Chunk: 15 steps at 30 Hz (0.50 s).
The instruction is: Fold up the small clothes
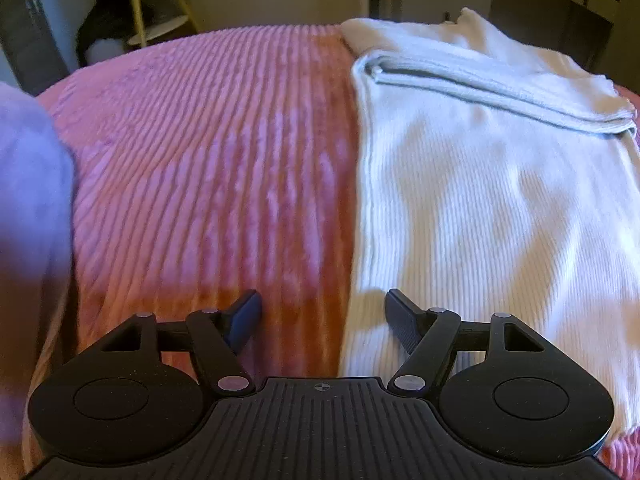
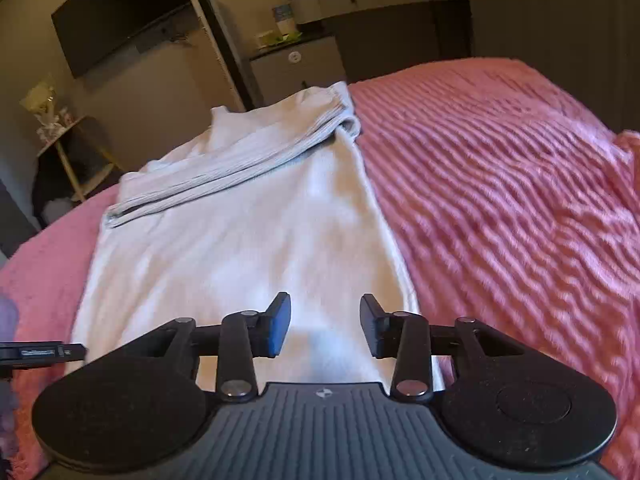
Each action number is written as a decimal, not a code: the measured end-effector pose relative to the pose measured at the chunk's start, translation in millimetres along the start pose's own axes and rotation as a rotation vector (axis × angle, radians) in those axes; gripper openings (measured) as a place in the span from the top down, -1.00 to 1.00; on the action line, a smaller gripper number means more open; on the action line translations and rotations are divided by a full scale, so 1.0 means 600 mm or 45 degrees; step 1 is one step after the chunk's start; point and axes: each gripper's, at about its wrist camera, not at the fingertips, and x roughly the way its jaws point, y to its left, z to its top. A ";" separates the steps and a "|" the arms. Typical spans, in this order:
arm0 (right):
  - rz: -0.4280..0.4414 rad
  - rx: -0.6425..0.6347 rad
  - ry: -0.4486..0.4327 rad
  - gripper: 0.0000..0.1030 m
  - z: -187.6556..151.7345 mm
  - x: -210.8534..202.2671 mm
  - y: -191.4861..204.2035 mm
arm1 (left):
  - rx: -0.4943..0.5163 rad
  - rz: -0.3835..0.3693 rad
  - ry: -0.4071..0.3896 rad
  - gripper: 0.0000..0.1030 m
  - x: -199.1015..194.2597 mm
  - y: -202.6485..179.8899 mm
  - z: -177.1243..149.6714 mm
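hovering over the white garment (image 2: pixel 240 240), both grippers' fingers (image 2: pixel 280 322) parted, empty

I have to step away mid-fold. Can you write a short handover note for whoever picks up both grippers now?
Left hand-held gripper: open, empty, over the near left edge of the white top.
Right hand-held gripper: open, empty, over the top's near hem.
Top lies flat on the pink blanket.
Done: sleeve folded across the upper part.
Left: fold the body up and set it aside, probably starting at the near hem.
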 end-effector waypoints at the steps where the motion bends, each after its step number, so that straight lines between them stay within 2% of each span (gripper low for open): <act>1: 0.010 0.008 0.006 0.25 -0.003 -0.003 -0.001 | -0.006 0.000 0.003 -0.40 -0.005 0.000 -0.004; 7: 0.012 0.087 0.012 0.24 -0.006 -0.012 -0.017 | 0.007 0.023 0.008 -0.38 -0.025 -0.008 -0.023; 11: 0.012 0.155 0.062 0.25 -0.007 -0.003 -0.030 | -0.026 -0.002 0.049 -0.36 -0.029 -0.006 -0.035; 15: 0.027 0.153 0.071 0.25 -0.009 -0.004 -0.030 | -0.052 -0.020 0.060 -0.33 -0.033 -0.003 -0.039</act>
